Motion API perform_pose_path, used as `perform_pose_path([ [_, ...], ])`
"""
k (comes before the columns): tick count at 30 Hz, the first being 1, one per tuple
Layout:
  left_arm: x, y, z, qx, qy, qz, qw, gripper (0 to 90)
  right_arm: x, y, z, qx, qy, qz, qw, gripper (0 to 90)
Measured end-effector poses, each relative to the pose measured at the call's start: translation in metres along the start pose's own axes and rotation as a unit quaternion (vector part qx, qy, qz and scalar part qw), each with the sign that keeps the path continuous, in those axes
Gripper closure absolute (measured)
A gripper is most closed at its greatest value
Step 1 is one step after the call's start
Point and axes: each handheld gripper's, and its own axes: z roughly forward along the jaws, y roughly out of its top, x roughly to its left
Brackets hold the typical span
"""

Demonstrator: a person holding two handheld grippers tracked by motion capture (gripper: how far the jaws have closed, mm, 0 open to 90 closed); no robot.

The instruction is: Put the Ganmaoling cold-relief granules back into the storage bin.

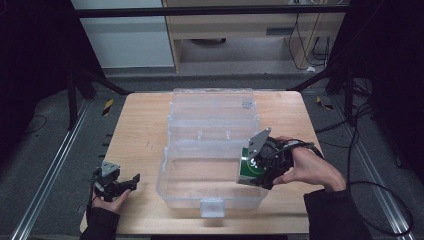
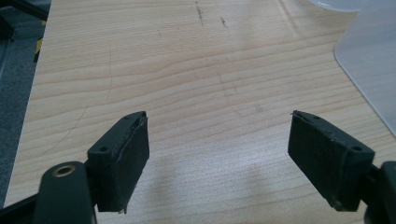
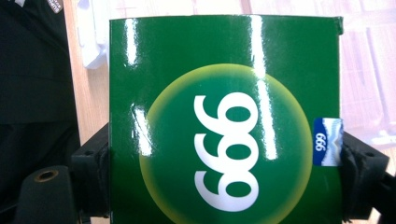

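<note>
A clear plastic storage box [image 1: 172, 185] stands open in the middle of the wooden table [image 1: 142, 130], its lid [image 1: 212, 107] laid back behind it. My right gripper [image 1: 255, 170] is shut on a glossy green carton [image 3: 224, 121] printed with a yellow disc and white "999". It holds the green carton [image 1: 248, 171] at the box's right wall, over its rim. My left gripper [image 2: 218, 154] is open above bare wood. In the high view the left gripper [image 1: 131, 181] rests at the table's front left corner, apart from the box.
A white latch [image 1: 212, 206] sits on the box's front wall. The table's left part is bare wood. Dark floor, metal rails [image 1: 50, 165] and cables [image 1: 390, 200] surround the table. A cabinet [image 1: 240, 25] stands beyond the far edge.
</note>
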Motion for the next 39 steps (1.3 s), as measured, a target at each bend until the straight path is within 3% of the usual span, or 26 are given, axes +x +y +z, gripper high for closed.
perform_pose_path([
  [16, 0.0, 0.0, 0.0, -0.001, 0.0, 0.0, 1.0, 20.0, 0.006, 0.008, 0.022, 0.02, 0.013, -0.026, 0.9994, 15.7],
  [24, 0.0, 0.0, 0.0, 0.0, 0.0, 0.001, 1.0, 20.0, 0.007, 0.003, 0.032, 0.021, 0.019, -0.017, 0.9994, 15.7],
  [39, 0.0, 0.0, 0.0, -0.001, -0.001, 0.0, 1.0, 20.0, 0.01, 0.005, 0.055, 0.042, 0.023, -0.023, 0.9986, 15.7],
])
